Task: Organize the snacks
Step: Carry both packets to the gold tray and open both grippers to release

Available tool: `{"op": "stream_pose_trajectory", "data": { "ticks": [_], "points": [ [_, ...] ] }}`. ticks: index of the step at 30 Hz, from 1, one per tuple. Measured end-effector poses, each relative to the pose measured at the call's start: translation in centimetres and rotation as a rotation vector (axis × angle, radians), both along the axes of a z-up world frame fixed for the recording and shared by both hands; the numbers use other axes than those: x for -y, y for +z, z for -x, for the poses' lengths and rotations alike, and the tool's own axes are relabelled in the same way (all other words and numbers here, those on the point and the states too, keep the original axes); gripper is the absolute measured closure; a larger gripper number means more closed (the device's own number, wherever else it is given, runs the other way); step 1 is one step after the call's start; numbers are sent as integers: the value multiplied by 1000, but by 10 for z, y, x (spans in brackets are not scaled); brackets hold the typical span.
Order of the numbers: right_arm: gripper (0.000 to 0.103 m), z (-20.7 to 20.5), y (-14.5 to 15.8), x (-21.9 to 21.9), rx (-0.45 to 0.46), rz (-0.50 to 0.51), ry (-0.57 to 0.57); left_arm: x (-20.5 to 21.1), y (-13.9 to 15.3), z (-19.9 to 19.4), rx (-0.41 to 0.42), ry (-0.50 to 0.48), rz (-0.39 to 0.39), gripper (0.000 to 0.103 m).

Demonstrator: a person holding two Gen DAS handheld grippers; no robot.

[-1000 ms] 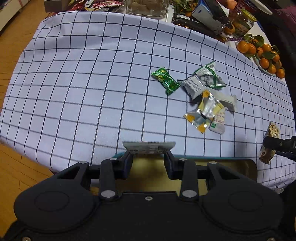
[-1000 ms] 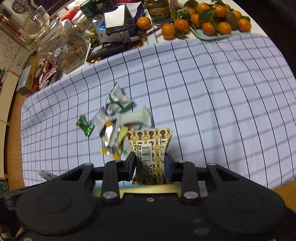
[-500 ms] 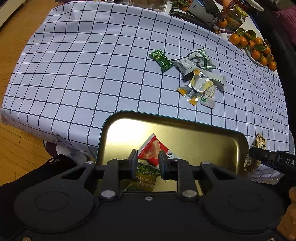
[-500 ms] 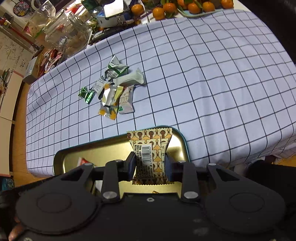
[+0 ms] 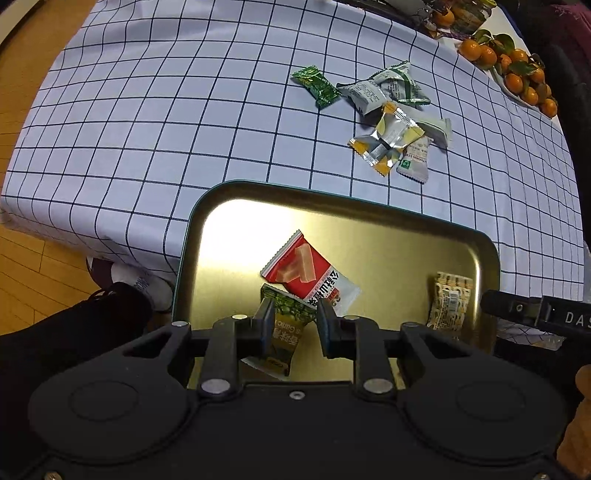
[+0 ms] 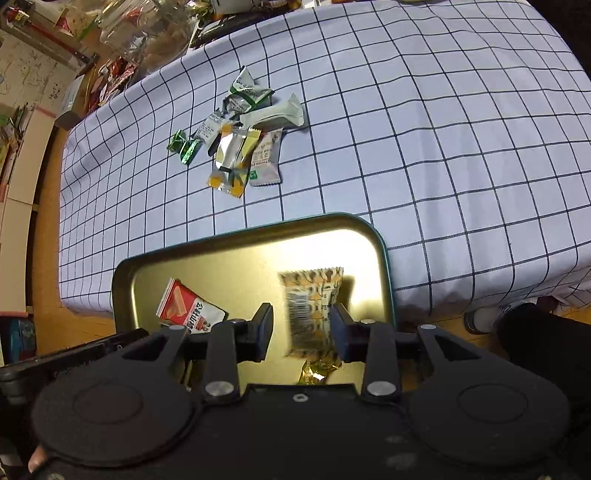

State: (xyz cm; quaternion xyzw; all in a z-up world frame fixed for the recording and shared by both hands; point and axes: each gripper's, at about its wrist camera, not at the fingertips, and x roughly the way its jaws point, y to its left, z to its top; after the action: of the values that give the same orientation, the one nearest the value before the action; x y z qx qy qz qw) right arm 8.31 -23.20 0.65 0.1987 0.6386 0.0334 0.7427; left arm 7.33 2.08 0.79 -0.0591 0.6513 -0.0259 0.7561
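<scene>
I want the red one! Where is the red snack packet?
The red snack packet lies in the gold metal tray, left of centre in the left wrist view, overlapping a green snack packet.

Motion-blurred patterned snack packet (image 6: 312, 314)

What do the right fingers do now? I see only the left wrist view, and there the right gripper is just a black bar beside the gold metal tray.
Observer: The right gripper has its fingers apart. The brown patterned snack packet between them is blurred, with a gap on its left side.
Operator: Is anything else in the tray at that end?
Observer: Yes, a small gold foil candy lies in the gold metal tray, just below that packet in the picture.
Operator: And beyond the cloth?
Observer: A clear glass jar stands among clutter past the far left edge of the checked tablecloth.
</scene>
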Motion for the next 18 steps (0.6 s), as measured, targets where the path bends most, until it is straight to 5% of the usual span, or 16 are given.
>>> {"op": "stream_pose_trajectory", "data": {
  "ticks": [18],
  "points": [
    [66,-7,-7,2,-84,27,-26,6,3,-25,-77,-14,-28,65]
  ]
}}
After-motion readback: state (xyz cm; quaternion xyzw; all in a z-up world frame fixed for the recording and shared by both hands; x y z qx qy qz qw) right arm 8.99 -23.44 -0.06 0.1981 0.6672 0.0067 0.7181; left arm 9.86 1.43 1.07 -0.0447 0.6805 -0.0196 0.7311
